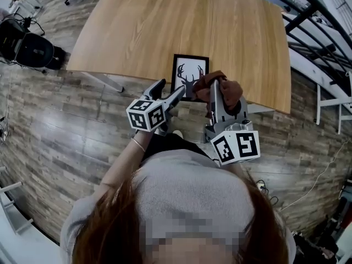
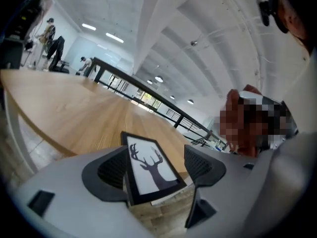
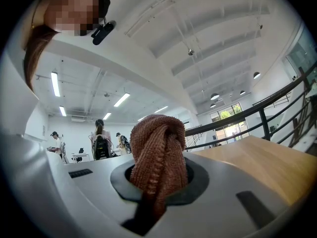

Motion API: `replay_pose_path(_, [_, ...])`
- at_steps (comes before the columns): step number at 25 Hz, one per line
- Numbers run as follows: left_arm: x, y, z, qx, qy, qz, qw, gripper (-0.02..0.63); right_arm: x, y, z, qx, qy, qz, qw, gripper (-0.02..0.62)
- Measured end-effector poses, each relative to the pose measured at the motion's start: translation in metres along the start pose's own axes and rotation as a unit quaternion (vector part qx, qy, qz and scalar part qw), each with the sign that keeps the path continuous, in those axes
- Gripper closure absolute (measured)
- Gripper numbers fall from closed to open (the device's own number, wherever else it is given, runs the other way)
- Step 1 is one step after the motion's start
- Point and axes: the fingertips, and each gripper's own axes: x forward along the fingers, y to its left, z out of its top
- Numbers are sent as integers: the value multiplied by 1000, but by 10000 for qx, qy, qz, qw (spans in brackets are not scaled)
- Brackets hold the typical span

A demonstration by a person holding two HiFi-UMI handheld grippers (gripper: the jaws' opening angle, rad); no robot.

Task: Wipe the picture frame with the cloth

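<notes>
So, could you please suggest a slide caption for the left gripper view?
Left gripper, jaws open, with the deer-print picture frame between them at the wooden table's edge.

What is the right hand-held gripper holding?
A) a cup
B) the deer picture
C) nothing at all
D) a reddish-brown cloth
D: in the right gripper view, the right hand-held gripper is closed on a bunched reddish-brown cloth that sticks out from between its jaws.
</notes>
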Motion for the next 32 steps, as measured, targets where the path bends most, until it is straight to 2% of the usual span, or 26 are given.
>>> replay_pose_path(3, [13, 29, -27, -568, 377, 192, 9975, 272, -1, -1, -3, 7, 81, 21, 10000, 549])
replay_pose_path(6, [24, 47, -44, -766, 622, 327, 9946, 271, -1, -2, -4, 4, 128, 13, 9999, 549])
replay_pose_path(8, [30, 51, -53, -907, 751, 271, 9927, 272, -1, -4, -6, 14, 149, -1, 9999, 549])
replay_pose_path(11, [40, 47, -66, -977, 1034, -30, 9898, 272, -2, -6, -10, 54, 182, -24, 9998, 549])
replay_pose_path(14, [46, 47, -73, -950, 1232, -174, 9877, 272, -5, -8, -12, 63, 170, -95, 9998, 549])
replay_pose_path(18, [58, 40, -78, -1284, 1418, -570, 9799, 272, -9, -13, -11, 49, 122, -193, 9997, 549])
replay_pose_path(21, [68, 37, -88, -1543, 1658, -839, 9704, 272, -10, -14, -14, 62, 164, -216, 9996, 549])
replay_pose_path(25, [78, 20, -98, -1886, 1962, -1559, 9495, 273, -11, -15, -15, 100, 181, -245, 9995, 549])
replay_pose_path(28, [80, 11, -98, -2135, 1906, -1938, 9384, 276, -16, -18, -15, 142, 151, -292, 9994, 549])
replay_pose_path(29, [80, 9, -97, -2184, 1857, -2024, 9364, 294, -18, -18, -15, 152, 143, -305, 9993, 549])
replay_pose_path(31, [79, 5, -95, -2209, 1793, -2155, 9341, 415, -21, -17, -15, 162, 130, -316, 9993, 549])
replay_pose_path(32, [79, 4, -94, -2217, 1783, -2197, 9332, 420, -22, -16, -15, 165, 125, -314, 9993, 549])
